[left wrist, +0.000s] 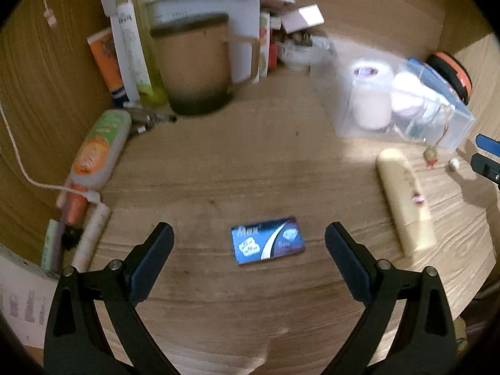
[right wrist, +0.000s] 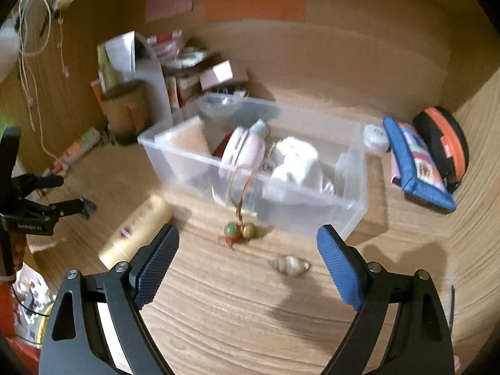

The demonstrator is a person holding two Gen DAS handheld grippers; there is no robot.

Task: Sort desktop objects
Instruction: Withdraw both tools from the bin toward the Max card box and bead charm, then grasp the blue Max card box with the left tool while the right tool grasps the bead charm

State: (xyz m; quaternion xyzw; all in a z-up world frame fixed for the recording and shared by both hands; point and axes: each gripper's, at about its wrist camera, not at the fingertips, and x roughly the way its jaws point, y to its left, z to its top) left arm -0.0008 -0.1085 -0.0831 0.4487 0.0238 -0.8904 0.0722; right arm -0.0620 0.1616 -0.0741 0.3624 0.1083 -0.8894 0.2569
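Where clutter crowds, wood-grain desk [left wrist: 218, 168], wooden walls [right wrist: 343, 47]

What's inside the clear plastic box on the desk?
The clear plastic box holds a white tape roll, a pink-and-white round container and white items. Whatever lies beneath them is covered and blurred.

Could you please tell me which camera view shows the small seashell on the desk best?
The right wrist view: the seashell lies close ahead, unobstructed, its spiral shape readable. The left wrist view shows it only as a tiny pale blob near the right edge.
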